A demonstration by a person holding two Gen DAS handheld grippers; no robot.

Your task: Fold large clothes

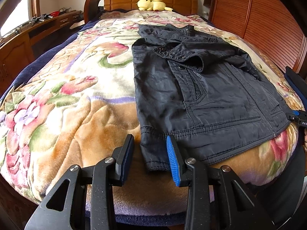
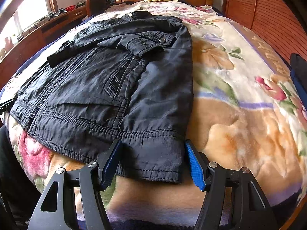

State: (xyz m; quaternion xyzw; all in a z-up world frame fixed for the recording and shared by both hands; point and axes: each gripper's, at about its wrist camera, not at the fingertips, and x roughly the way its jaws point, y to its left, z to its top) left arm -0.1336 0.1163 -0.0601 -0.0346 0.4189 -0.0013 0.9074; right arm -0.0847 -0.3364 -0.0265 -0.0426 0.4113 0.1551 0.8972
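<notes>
Item: dark jacket (image 1: 201, 88), laid flat on the floral blanket (image 1: 67, 95) at the bed's near edge, sleeves folded in across its front, hem toward you. Your left gripper (image 1: 150, 153) has its fingers spread either side of one hem corner, pads not pressing; your right gripper (image 2: 153, 163) straddles the other corner, fingers wide. Plush toy (image 1: 151, 4) at the headboard.

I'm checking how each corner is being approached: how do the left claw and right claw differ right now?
The left claw has its jaws set narrower than the right claw. The left straddles only the left corner of the jacket hem; the right spans a wider piece of the right corner. Both are open, with blue ribbed pads, black frames, and hem cloth between the jaws, over the floral blanket.
</notes>
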